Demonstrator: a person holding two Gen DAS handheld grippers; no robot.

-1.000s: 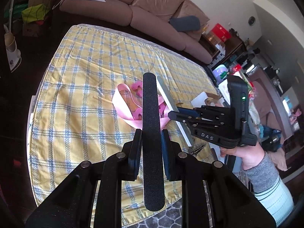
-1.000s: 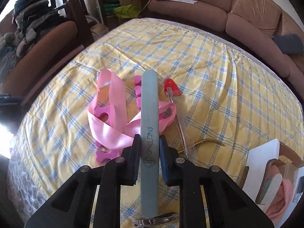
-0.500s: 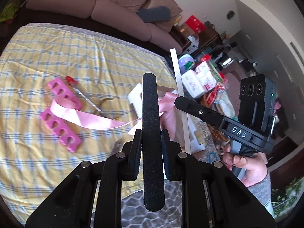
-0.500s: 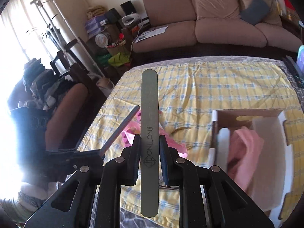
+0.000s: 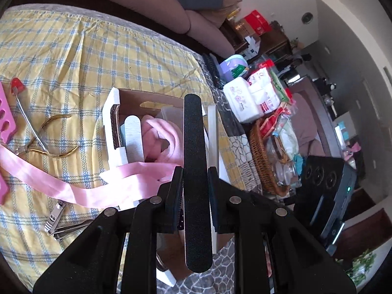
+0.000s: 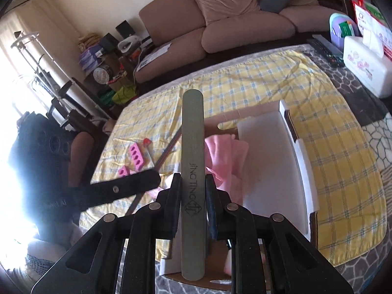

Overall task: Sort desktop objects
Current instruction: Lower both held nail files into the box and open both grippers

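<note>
Now both tools are clamped on nail files above a cardboard box. The left tool has its jaws drawn in against the edges of a black nail file, which runs straight up the left wrist view from 6 o'clock toward 12. Behind the file sits the open box, its brown inside holding a crumpled pink cloth and a pale grey-white file leaning at the box's 9 o'clock wall.

A pink ribbon trails from the box's near edge out toward 9 o'clock over the yellow checked tablecloth on the worktop. At 9 o'clock of the box lie gold-handled nippers and a red-tipped metal tool; a pink toe separator is cut off by the frame edge. Silver nail clippers lie at about 8 o'clock, just below the ribbon.

The right tool is pressed in the same way on a grey-green nail file printed with lettering, standing upright in the right wrist view. Beyond it the box's white flap lies at 3 o'clock, with the pink cloth just beside the file. Two pink toe separator pieces lie on the cloth at 9 o'clock. The left tool's arm crosses in from 9 o'clock there, its black file seen edge-on.
</note>
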